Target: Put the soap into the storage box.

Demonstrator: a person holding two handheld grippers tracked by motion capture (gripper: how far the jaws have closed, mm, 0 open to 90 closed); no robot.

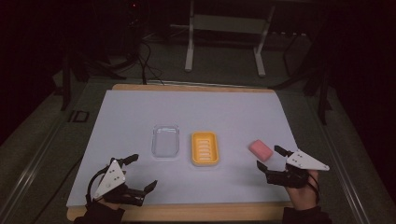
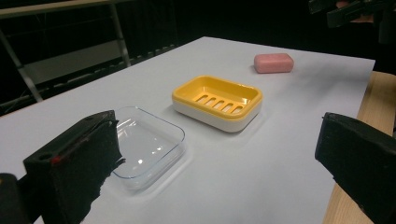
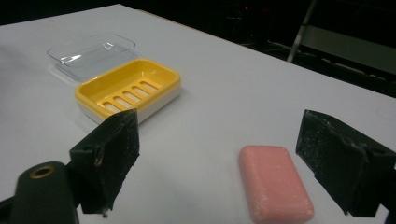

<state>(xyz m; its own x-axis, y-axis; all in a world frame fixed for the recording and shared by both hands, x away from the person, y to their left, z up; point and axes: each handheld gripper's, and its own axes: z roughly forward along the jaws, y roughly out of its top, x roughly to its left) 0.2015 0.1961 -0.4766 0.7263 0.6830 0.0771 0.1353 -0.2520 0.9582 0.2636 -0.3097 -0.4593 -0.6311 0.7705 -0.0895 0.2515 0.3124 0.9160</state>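
Observation:
A pink soap bar (image 1: 260, 150) (image 3: 275, 188) (image 2: 273, 63) lies on the white sheet at the right. A yellow soap dish (image 1: 204, 148) (image 2: 217, 101) (image 3: 127, 88) with a slotted floor sits mid-table, and a clear plastic lid (image 1: 166, 140) (image 2: 144, 145) (image 3: 91, 54) lies just left of it. My right gripper (image 1: 271, 158) (image 3: 224, 158) is open, close to the soap, which lies just ahead of its jaws toward the right jaw. My left gripper (image 1: 139, 173) (image 2: 219, 163) is open near the front left edge, with nothing between its jaws.
The white sheet (image 1: 140, 112) covers a wooden table top (image 1: 196, 212) whose edge shows at the front. A white metal stand (image 1: 224, 28) and cables (image 1: 144, 60) are on the dark floor beyond the table.

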